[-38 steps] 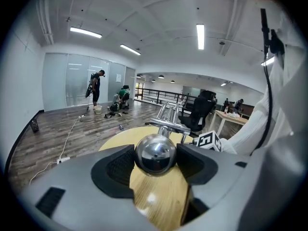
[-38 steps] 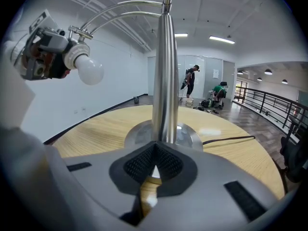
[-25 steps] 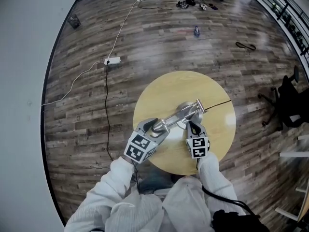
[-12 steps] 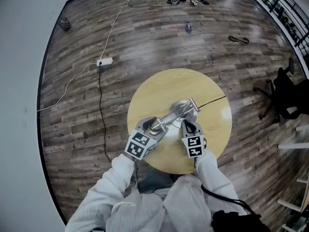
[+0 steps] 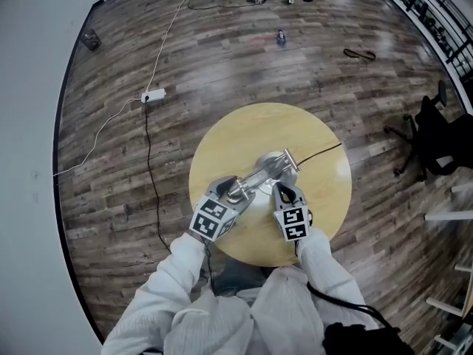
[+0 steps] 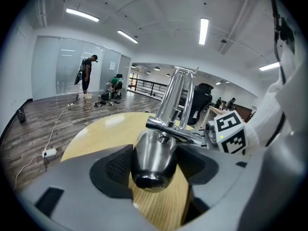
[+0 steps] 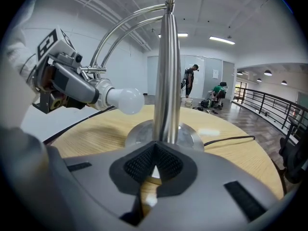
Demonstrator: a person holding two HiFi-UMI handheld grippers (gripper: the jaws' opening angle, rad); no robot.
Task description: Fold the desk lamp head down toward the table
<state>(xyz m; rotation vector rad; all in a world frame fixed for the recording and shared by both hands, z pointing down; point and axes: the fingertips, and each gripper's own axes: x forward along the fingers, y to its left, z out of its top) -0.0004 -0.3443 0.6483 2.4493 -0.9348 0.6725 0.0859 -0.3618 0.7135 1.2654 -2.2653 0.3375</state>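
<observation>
While your left gripper (image 5: 230,191) clamps the chrome lamp head (image 6: 153,158) near the round table's (image 5: 244,135) front edge and your right gripper (image 7: 154,165) pinches the upright post (image 7: 166,81) mid-table, lower the head slowly, bracing the post against tipping.

Bright n even overall, ceiling strip lights (image 6: 204,30) above the table (image 5: 244,135) put sheen on the wood floor (image 5: 251,50) past it + glints on the desk lamp (image 7: 167,81), gripper views r heavy fisheye w/ dark corners, near foreground soft.
</observation>
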